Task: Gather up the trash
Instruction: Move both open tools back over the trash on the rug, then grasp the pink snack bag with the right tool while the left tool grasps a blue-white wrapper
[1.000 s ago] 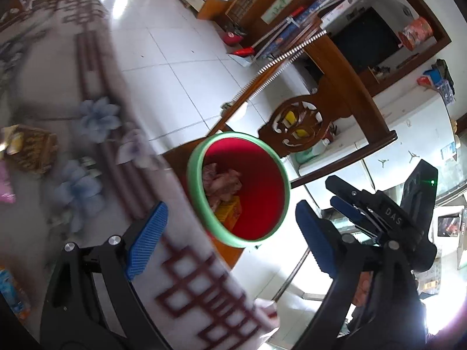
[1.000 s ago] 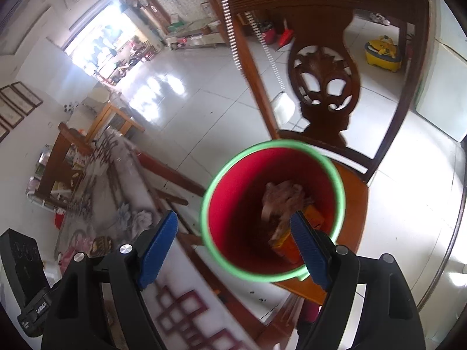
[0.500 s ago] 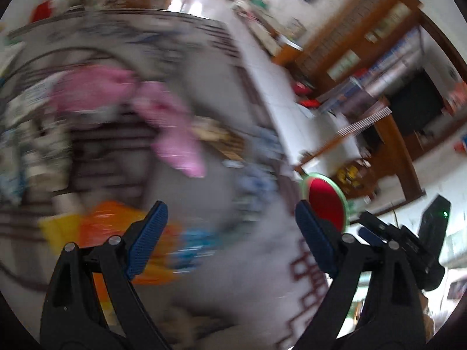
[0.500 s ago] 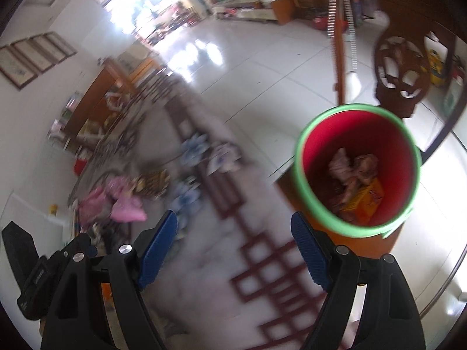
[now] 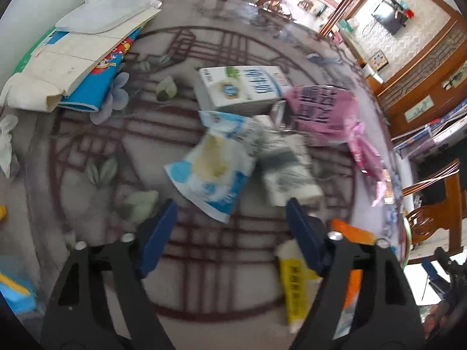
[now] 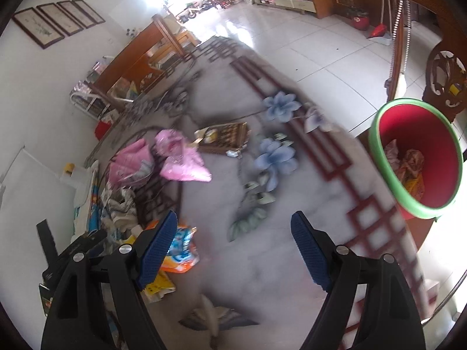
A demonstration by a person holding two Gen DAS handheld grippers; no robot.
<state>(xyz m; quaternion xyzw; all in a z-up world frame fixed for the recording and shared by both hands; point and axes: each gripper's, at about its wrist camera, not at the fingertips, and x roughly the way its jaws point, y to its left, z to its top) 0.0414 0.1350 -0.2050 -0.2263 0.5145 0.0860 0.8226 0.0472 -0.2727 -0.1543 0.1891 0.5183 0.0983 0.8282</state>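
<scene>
My left gripper (image 5: pixel 230 233) hovers over a trash pile on the patterned table (image 5: pixel 87 151). Its jaws are closing with nothing between them. The lower corner of a crumpled blue-and-white pouch (image 5: pixel 213 169) lies just ahead of its fingertips. A grey-white carton (image 5: pixel 287 172), a white milk carton (image 5: pixel 239 87) and a pink bag (image 5: pixel 324 110) lie beyond, and a yellow packet (image 5: pixel 294 280) sits under the right finger. My right gripper (image 6: pixel 233 245) is open and empty above bare tablecloth. The red bin with a green rim (image 6: pixel 417 157) stands at the right, with trash inside.
Pink bags (image 6: pixel 175 157), a brown box (image 6: pixel 224 137) and an orange-blue packet (image 6: pixel 181 248) lie on the table. Stacked books and papers (image 5: pixel 73 55) sit at its far left. A carved wooden chair (image 6: pixel 446 73) stands behind the bin, with tiled floor (image 6: pixel 306 43) beyond.
The left gripper swung from the bin over to the trash pile and its jaws narrowed. The right gripper moved off the bin, which now sits at the right edge of its view.
</scene>
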